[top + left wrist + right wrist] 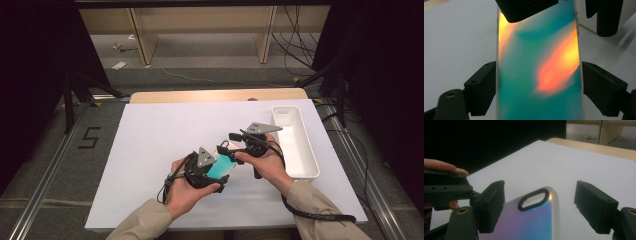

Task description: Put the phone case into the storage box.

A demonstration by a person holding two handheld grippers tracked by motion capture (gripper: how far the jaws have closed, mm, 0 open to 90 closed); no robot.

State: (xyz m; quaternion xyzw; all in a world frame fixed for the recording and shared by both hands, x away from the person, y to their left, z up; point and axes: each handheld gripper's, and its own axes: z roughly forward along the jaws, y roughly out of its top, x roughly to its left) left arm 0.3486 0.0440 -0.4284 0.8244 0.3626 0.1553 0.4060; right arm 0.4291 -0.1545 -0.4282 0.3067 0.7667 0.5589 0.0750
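Observation:
An iridescent phone case (222,167), teal with orange and pink sheen, is held above the white sheet (160,145) near the table's front. My left gripper (219,175) is shut on it: in the left gripper view both pads press the long edges of the phone case (536,75). My right gripper (231,150) comes in from the right at the far end. In the right gripper view its jaws stand open around the phone case (534,220) at the end with the oval camera cutout (533,199), with a clear gap at the right pad (591,207).
A long white tray (295,145) stands at the sheet's right side, close behind the right hand. The wooden table edge (215,95) runs along the back. Cables trail from both grippers toward the person. Shelving and floor lie beyond the table.

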